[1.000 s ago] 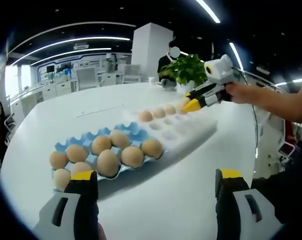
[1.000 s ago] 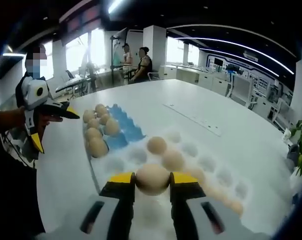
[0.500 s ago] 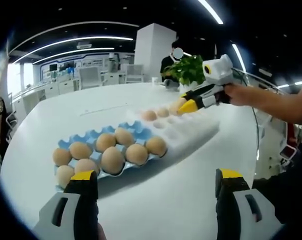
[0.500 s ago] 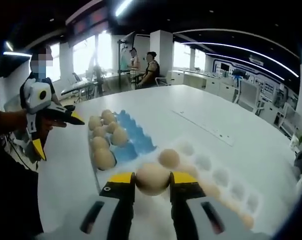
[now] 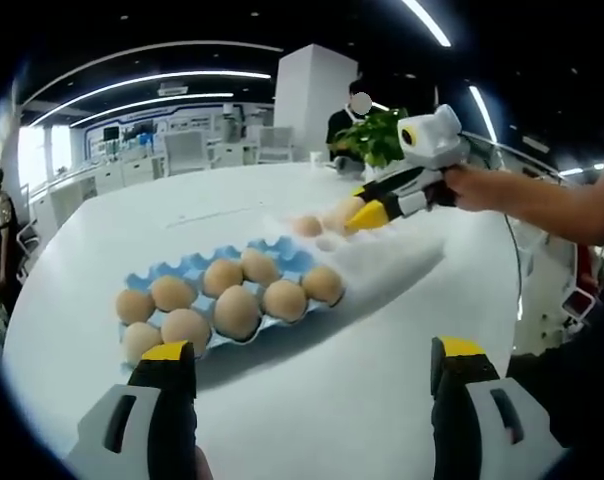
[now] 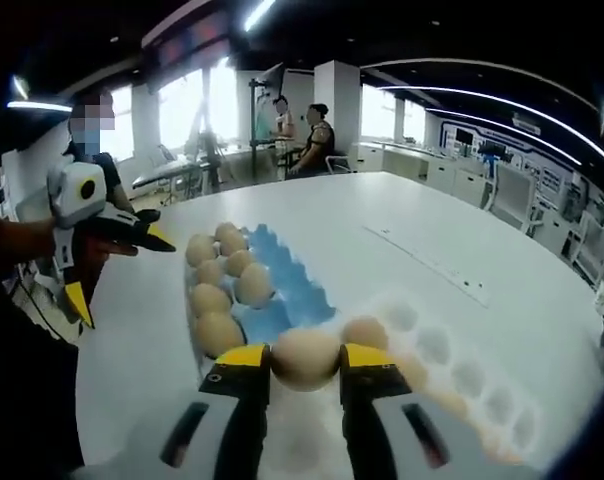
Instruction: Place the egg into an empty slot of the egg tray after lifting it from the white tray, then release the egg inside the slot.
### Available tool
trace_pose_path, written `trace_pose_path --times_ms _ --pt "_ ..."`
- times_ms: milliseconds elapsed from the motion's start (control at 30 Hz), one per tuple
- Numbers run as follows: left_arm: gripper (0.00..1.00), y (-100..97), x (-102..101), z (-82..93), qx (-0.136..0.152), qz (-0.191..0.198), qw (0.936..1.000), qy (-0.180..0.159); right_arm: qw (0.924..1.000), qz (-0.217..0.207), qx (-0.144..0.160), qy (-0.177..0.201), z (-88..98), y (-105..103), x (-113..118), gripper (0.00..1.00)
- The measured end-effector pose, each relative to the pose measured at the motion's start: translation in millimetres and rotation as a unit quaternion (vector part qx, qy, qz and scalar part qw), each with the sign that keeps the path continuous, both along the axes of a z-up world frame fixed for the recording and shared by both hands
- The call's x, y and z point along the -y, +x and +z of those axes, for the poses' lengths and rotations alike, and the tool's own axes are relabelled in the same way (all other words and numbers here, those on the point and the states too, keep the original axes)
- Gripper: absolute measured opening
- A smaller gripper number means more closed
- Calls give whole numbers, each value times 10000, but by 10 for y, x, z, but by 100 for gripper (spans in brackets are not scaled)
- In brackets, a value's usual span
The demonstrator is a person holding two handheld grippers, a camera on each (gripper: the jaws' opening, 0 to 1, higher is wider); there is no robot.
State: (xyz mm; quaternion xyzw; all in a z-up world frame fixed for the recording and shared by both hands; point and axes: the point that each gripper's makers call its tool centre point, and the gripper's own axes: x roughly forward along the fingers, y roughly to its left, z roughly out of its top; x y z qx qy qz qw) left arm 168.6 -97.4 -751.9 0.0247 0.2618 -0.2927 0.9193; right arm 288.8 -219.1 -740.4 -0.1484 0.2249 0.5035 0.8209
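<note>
The egg (image 6: 304, 358) is clamped between the yellow-tipped jaws of the right gripper (image 6: 304, 362), held above the boundary where the white tray (image 6: 452, 385) meets the blue egg tray (image 6: 287, 290). In the left gripper view the same gripper (image 5: 367, 212) is seen reaching in from the right over the white tray (image 5: 392, 262), gripped by a hand (image 5: 472, 187); the egg it carries can hardly be made out there behind the yellow tips. Seven eggs are counted in the egg tray (image 5: 197, 268), filling its nearer rows, while the blue slots along its far edge sit open. A few more eggs are glimpsed in the white tray, washed out by glare, and its far end is blurred and cut off in the right gripper view. The left gripper (image 5: 312, 365) is held wide apart with nothing between its jaws, above the bare near part of the desk (image 5: 342, 390). It is also seen at the left of the right gripper view (image 6: 122, 250). A potted plant (image 5: 382, 140) stands at the desk's far edge, partly hidden behind the right gripper.
</note>
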Motion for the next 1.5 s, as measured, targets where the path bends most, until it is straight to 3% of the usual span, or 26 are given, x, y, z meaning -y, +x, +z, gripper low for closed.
trace_pose_path --times_ms 333,667,1500 --pt "99 -27 -153 0 -14 169 9999 17 9998 183 -49 56 -24 2 -222 28" --pt "99 -30 -116 -39 -38 157 9999 -12 9994 256 -216 111 -134 15 -431 28" --pt "98 -47 -147 -55 -64 134 9999 53 9970 707 -259 -194 -339 -33 -617 28"
